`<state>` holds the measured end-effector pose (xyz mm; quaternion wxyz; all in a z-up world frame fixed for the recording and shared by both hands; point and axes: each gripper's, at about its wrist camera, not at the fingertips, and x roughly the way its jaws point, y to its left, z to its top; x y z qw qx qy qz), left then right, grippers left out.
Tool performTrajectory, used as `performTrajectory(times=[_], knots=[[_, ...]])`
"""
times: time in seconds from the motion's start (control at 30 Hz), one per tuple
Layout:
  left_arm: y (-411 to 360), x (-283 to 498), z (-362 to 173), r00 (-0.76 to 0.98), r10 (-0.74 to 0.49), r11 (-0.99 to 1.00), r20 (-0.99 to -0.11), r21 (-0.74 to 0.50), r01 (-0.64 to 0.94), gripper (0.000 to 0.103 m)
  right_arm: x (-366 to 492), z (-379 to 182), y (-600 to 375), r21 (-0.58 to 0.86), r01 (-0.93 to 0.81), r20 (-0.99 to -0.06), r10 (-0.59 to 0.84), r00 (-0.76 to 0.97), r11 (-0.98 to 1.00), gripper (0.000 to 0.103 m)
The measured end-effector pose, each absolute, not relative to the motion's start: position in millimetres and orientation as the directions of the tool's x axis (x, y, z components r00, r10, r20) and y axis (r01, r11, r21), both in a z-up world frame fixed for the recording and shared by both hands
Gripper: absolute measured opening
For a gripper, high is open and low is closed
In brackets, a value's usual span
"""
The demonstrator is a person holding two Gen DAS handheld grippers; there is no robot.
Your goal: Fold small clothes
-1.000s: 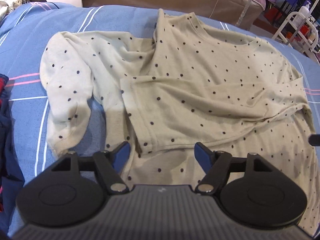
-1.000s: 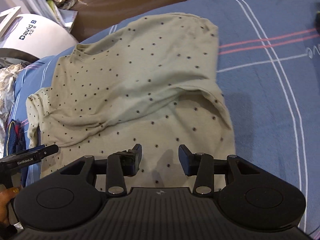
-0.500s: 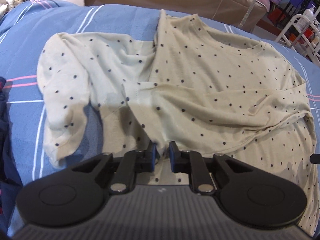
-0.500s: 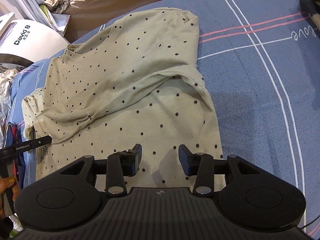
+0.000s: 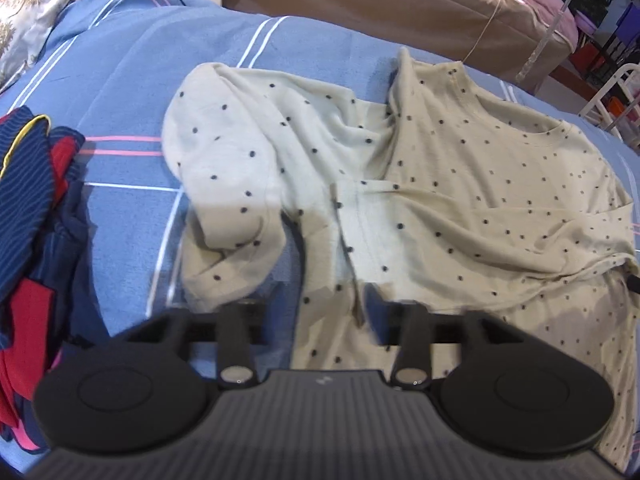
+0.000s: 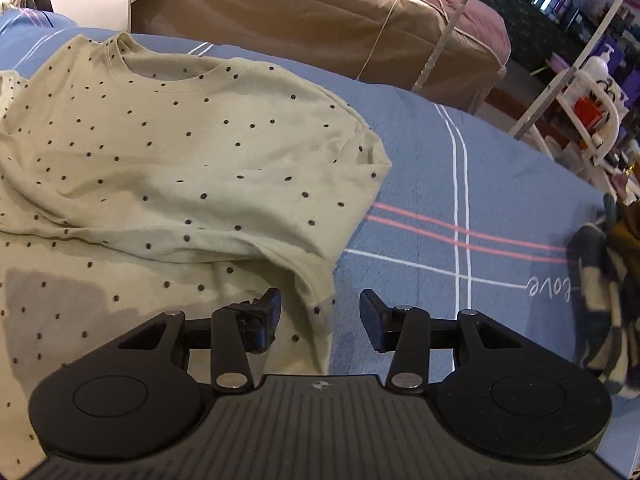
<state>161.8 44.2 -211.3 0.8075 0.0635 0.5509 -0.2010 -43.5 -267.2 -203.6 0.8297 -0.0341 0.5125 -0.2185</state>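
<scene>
A beige long-sleeved shirt with dark dots (image 5: pixel 460 200) lies face up on the blue striped bedsheet (image 5: pixel 132 92). Its left sleeve (image 5: pixel 232 184) is bunched out to the side, and another sleeve lies folded across the chest, cuff near the middle. My left gripper (image 5: pixel 320 312) hovers over the shirt's lower left part. Its jaws are opening, with loose fabric below them and nothing pinched. In the right wrist view the shirt (image 6: pixel 180 168) fills the left half. My right gripper (image 6: pixel 320 308) straddles the shirt's right edge, jaws closing slightly, pads clear of the cloth.
A pile of navy and red clothes (image 5: pixel 36 216) sits at the bed's left side. A dark checked garment (image 6: pixel 608 300) lies at the right. Beyond the bed stand a brown covered piece of furniture (image 6: pixel 320 20) and a white rack (image 6: pixel 592 92).
My left gripper shut on the cloth near the folded cuff, then opened again and drew back to the left. The right gripper rolled and swung towards the shirt's right edge.
</scene>
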Motion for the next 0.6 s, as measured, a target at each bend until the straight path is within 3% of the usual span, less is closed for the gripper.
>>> performTrajectory(times=[0.03,0.1,0.2,0.3,0.4,0.57,0.6], knots=[[40.8,157.5,-209.1,0.323,-0.259,0.909,-0.91,-0.117,0.4,0.076,-39.9,-206.4,-269.8,-0.277,0.321,-0.842,-0.39,0.373,0.906,0.048],[32.9,151.2,-207.1,0.323,-0.268,0.9,-0.907,-0.116,0.421,0.083,-36.0,-212.8,-278.1,-0.24,0.332,-0.873,-0.353,0.338,0.912,0.007],[20.5,143.0,-207.3,0.306,-0.278,0.882,-0.911,-0.116,0.456,0.085,-51.3,-209.1,-290.5,-0.199,0.457,-0.875,-0.367,0.316,0.867,0.007],[10.2,137.8,-211.1,0.287,-0.283,0.866,-0.915,-0.116,0.486,0.087,-68.8,-208.4,-293.9,-0.169,0.466,-0.881,-0.345,0.323,0.869,0.009],[2.9,136.5,-214.8,0.272,-0.281,0.856,-0.92,-0.113,0.504,0.088,-77.8,-209.2,-294.2,-0.193,0.432,-0.884,-0.347,0.313,0.881,0.033],[-5.8,141.4,-214.7,0.27,-0.29,0.852,-0.918,-0.12,0.51,0.089,-80.4,-180.0,-290.9,-0.129,0.472,-0.827,-0.357,0.434,0.872,0.034],[-8.1,142.6,-215.2,0.269,-0.288,0.852,-0.919,-0.117,0.511,0.091,-77.0,-174.1,-289.0,-0.123,0.466,-0.809,-0.361,0.465,0.876,0.039]])
